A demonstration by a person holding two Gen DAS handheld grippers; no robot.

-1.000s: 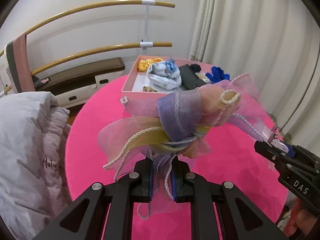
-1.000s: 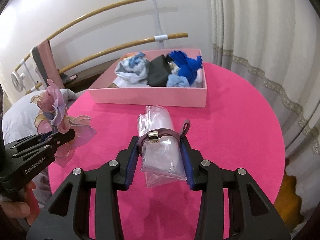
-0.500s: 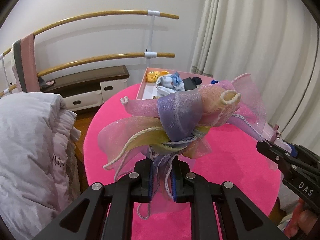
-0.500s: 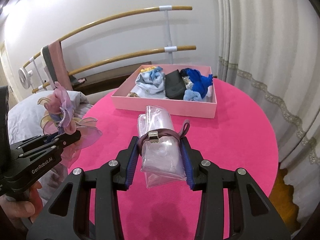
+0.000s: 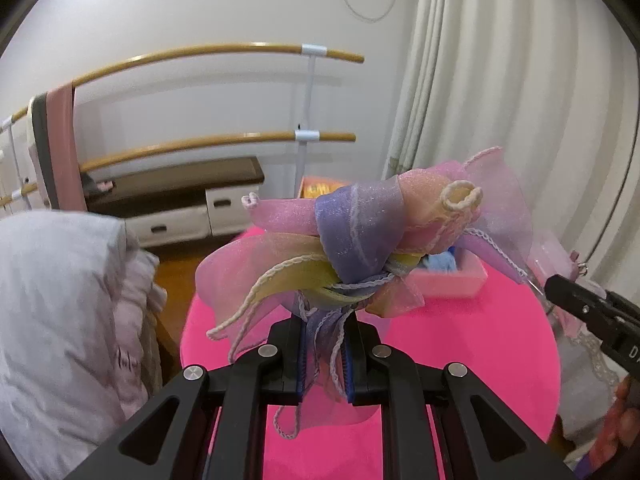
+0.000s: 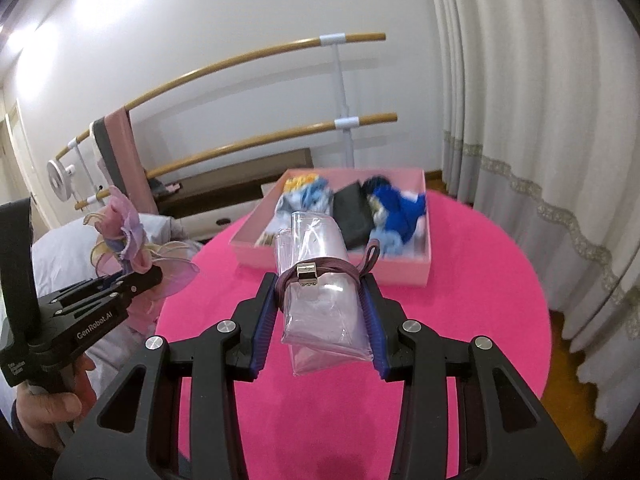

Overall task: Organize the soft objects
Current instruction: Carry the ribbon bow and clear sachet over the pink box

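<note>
Pink table; only right wrist view shows whole box.

The room is evenly and softly lit, with the white wall glaring brightest toward ten o'clock in the right wrist view and only faint shadows under the wooden rails. Both views bend hard at the rim, bowing the rails and the curtain and ending in black corners. The pink box and the white bedding smear with motion blur, while the near black gripper arms stay crisp.
</note>
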